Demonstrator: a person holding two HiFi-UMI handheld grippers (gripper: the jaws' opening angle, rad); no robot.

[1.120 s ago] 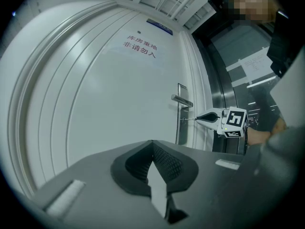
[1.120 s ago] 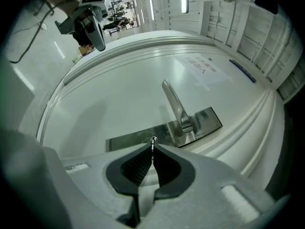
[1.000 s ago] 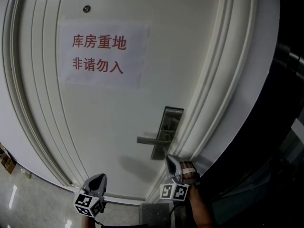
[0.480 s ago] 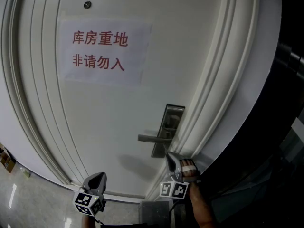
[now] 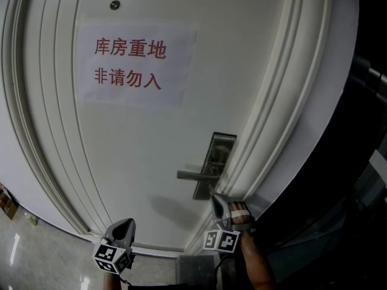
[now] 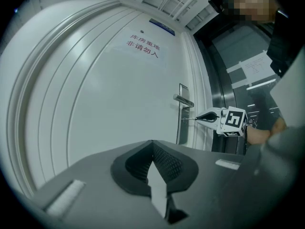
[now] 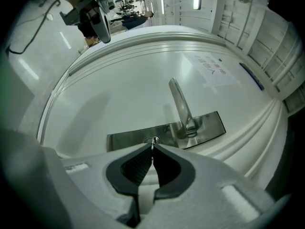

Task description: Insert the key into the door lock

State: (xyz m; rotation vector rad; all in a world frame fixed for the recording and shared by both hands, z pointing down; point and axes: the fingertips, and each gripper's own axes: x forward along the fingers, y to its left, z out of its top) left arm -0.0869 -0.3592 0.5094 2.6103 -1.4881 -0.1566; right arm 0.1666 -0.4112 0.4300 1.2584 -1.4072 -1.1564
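A steel lock plate [image 5: 215, 162] with a lever handle [image 5: 193, 175] is fixed to the white door [image 5: 139, 150]. My right gripper [image 5: 216, 200] points at the plate's lower end and is shut on a thin metal key [image 7: 152, 148]. In the right gripper view the key's tip meets the round keyhole [image 7: 152, 140] in the lock plate [image 7: 209, 125], left of the handle [image 7: 181, 104]. The left gripper view shows the key [image 6: 188, 119] bridging from the right gripper [image 6: 198, 118] to the plate [image 6: 182, 128]; how deep it sits I cannot tell. My left gripper [image 5: 125, 226] hangs lower left, shut and holding nothing.
A paper sign with red characters [image 5: 130, 62] is stuck on the door's upper part. Moulded white door frame [image 5: 266, 119] runs right of the lock, with a dark glass area [image 5: 357, 162] beyond. Tiled floor [image 5: 36, 252] shows at lower left.
The head view has drifted a little, so the sign sits slightly right. Both grippers keep their places, the right one still at the lock.
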